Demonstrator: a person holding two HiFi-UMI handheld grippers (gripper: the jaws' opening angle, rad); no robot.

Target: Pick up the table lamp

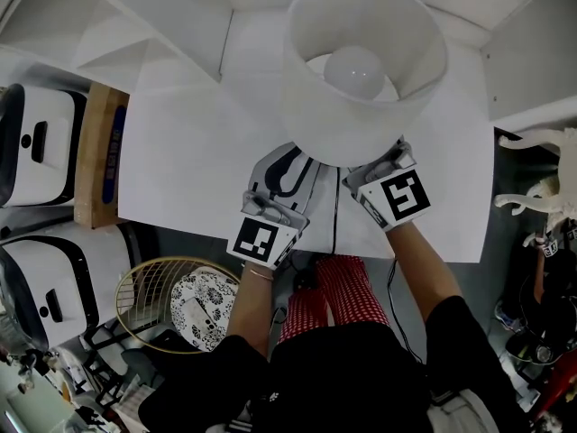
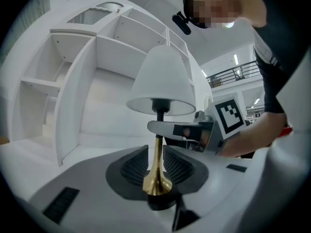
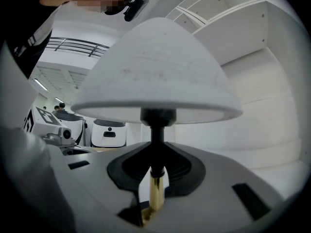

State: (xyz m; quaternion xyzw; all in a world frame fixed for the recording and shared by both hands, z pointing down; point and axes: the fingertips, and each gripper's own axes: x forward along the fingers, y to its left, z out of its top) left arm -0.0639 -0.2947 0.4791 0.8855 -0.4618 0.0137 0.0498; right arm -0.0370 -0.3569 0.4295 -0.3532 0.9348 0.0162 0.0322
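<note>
While the white table (image 1: 180, 161) and the white shelving unit (image 2: 73, 81) behind it fill most of each view, the table lamp (image 1: 347, 129) stands near the table's front edge, directly before the person. Its wide white shade (image 3: 155, 76) covers both claws from above. I cannot tell whether its foot rests on the table.

The right claw (image 3: 154, 176) is pinching the gold stem (image 2: 157, 164) just below the black neck. The left claw (image 2: 156, 149) is spread, with the same stem between its pads and a gap on each side, so it carries nothing.

From here the main risk is tipping. One pinch on a slim, smooth stem under a broad shade could let the lamp pivot or slide down through the pads. The black cord (image 1: 335, 215) trails off the front edge and could snag and jerk the lamp during a lift.

By count: one table, one lamp, one shade, two claws, one stem, one bulb (image 1: 356, 69), one cord.
</note>
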